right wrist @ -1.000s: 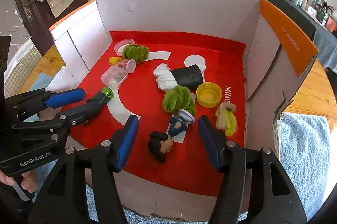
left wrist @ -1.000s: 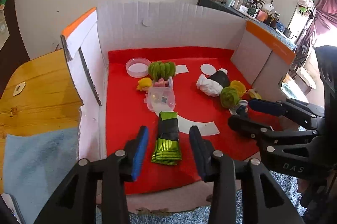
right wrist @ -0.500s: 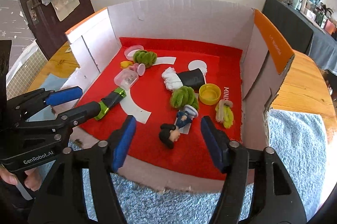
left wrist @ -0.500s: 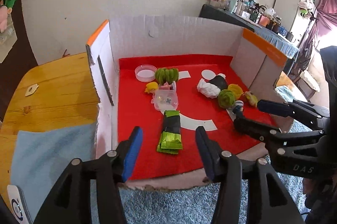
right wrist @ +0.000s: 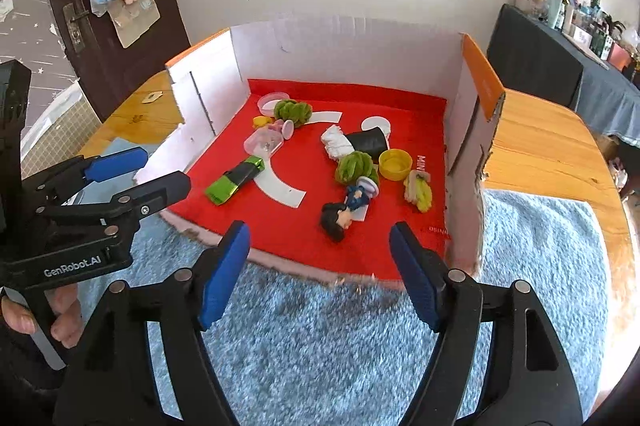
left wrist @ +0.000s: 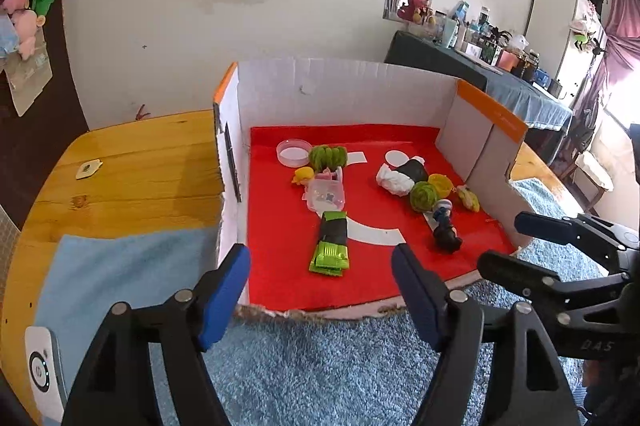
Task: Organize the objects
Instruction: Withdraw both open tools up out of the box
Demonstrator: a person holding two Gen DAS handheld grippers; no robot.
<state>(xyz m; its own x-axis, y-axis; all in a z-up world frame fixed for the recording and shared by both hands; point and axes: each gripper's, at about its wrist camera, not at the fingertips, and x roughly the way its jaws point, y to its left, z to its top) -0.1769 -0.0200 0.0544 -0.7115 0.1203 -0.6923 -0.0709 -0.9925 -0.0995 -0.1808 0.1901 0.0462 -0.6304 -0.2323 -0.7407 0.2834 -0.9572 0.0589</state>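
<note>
An open cardboard box with a red floor (left wrist: 280, 266) (right wrist: 400, 114) holds small objects. A green and black packet (left wrist: 331, 244) (right wrist: 235, 180) lies near its front. Behind it sit a clear plastic box (left wrist: 325, 195) (right wrist: 263, 143), green pompoms (left wrist: 327, 156) (right wrist: 354, 167), a black and white roll (left wrist: 404, 176) (right wrist: 354, 143), a yellow cap (right wrist: 395, 164) and a doll figure (left wrist: 444, 226) (right wrist: 348, 208). My left gripper (left wrist: 320, 290) (right wrist: 140, 174) is open and empty before the box front. My right gripper (right wrist: 320, 272) (left wrist: 520, 238) is open and empty, also outside the box.
The box stands on a wooden table (left wrist: 140, 162) (right wrist: 548, 146) with a blue fluffy mat (left wrist: 340, 366) (right wrist: 340, 326) in front and a light blue cloth (left wrist: 120, 266) at the left. A white device (left wrist: 42, 370) lies at the near left. The box walls rise on three sides.
Both grippers have pulled back and up from over the red floor to outside the box front. Both stayed open and empty. The objects have not moved.
</note>
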